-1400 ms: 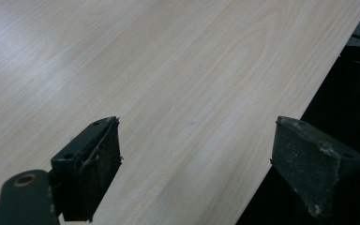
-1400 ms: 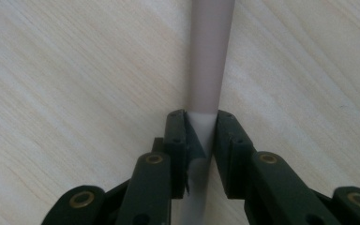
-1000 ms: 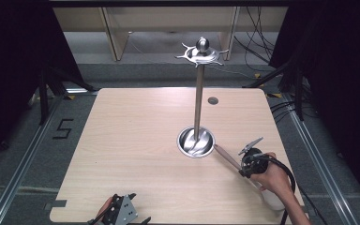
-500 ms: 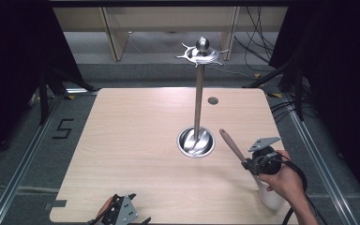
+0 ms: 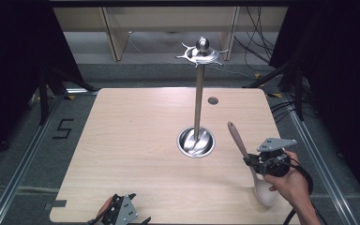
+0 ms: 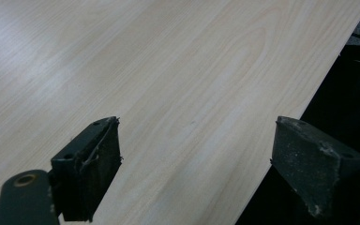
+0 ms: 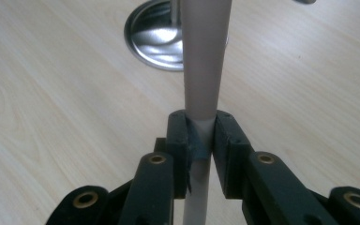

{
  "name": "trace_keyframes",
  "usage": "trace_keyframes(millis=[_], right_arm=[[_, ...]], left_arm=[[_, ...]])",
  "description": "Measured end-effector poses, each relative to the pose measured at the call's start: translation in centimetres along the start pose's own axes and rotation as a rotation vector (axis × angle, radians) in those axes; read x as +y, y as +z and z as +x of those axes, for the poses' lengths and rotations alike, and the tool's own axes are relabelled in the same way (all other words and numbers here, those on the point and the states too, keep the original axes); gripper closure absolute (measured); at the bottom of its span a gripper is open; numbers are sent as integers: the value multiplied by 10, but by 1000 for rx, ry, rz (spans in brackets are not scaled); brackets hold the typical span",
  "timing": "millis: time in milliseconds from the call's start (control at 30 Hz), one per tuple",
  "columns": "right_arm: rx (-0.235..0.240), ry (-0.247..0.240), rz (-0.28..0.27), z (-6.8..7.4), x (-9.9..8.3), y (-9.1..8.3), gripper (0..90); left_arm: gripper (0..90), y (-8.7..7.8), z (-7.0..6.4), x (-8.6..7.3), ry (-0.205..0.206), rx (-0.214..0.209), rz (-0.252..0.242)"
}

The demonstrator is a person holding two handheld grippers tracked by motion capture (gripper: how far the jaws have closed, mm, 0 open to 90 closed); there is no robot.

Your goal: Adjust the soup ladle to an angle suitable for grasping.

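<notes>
Clearly the right hand-held gripper (image 5: 253, 161) clamps the spoon (image 5: 243, 152) mid-handle beside the stand (image 5: 196, 140); a tilt could slip it.

Pale wood, bright steel

The spoon (image 5: 246, 157) is pinkish-beige; the stand (image 5: 197, 108) shiny silver; the tabletop (image 5: 136, 140) light wood-grain; the jaws black.

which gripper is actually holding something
The right gripper: its jaws are clamped on the spoon handle. The left gripper hangs open over the table.

The high view looks down across the whole table (image 5: 136, 140) (from its near edge); both gripper views skim it closely.
</notes>
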State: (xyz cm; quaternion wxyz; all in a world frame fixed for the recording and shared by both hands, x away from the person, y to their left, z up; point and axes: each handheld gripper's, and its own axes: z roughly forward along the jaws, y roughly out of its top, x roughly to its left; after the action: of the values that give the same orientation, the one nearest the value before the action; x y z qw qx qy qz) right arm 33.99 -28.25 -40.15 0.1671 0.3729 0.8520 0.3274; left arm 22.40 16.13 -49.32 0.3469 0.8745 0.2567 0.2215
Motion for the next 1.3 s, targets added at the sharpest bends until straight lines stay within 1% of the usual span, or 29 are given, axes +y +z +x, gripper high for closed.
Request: trace_keyframes(millis=[33,67,133,167,200,233,267,300,333,367,400,433,467,500,533,567,600,633,667,700,867,900,933,967,1000,1033,1133,1167,1300], right_arm=[[5,-6,-17,-1,0,-2,781],[5,-6,-17,-1,0,-2,781],[4,-13,-54,-2,0,-3,781],[13,11,-56,0,0,-7,780],[13,11,-56,0,0,-7,780],[-1,-12,-85,-2,0,-7,780],[-6,17,-84,1,0,-10,780],[-11,29,-104,2,0,-11,780],[-20,28,-123,2,0,-13,780],[-27,3,-162,0,0,-15,781],[-27,3,-162,0,0,-15,781],[-48,-1,-197,0,1,-16,781],[-42,24,-200,2,1,-17,781],[-40,38,-213,2,2,-18,781],[-40,38,-213,2,2,-18,781],[-36,24,-226,1,3,-19,780],[-33,47,-233,2,4,-19,781],[-32,40,-251,3,8,-19,781],[-32,40,-251,3,8,-19,781],[-42,36,-271,4,11,-20,781],[-31,29,-299,5,20,-20,780],[-30,14,-325,4,26,-19,780],[-30,14,-325,4,26,-19,780],[-25,36,-324,6,28,-19,780],[-26,23,-322,6,32,-19,781],[-16,27,-309,7,35,-20,781],[-25,27,-328,9,43,-19,780],[-19,8,-331,8,48,-20,780],[-16,11,-335,10,56,-21,780]], left_arm=[[151,0,0,0,0,-1,0],[151,0,0,0,-1,0,0],[152,0,0,0,-1,1,1],[152,0,0,0,0,4,2],[152,0,0,0,0,4,2],[152,0,0,0,-2,4,1],[152,0,0,0,-1,3,1],[152,0,0,0,-1,4,1],[151,0,0,0,2,2,3],[151,0,0,0,8,-11,8],[152,0,0,0,8,-11,8],[151,1,-1,0,8,-6,12],[151,1,-1,0,8,-6,12],[151,1,-1,0,7,-7,11],[151,1,-1,0,7,-7,10],[152,1,-1,0,6,-5,9],[152,1,-1,0,5,-5,8],[151,0,-1,0,-2,-10,-2],[151,0,-1,0,-2,-10,-2],[152,0,-1,0,2,3,3],[151,0,0,0,2,-2,4],[152,0,0,0,5,-3,5],[152,0,0,0,5,-3,5],[152,0,0,0,-1,1,4],[152,0,0,0,3,-5,4],[152,0,0,0,2,-4,4],[151,-1,0,0,2,-1,2],[151,-1,0,0,1,-1,2],[151,-1,0,0,0,-1,1]])
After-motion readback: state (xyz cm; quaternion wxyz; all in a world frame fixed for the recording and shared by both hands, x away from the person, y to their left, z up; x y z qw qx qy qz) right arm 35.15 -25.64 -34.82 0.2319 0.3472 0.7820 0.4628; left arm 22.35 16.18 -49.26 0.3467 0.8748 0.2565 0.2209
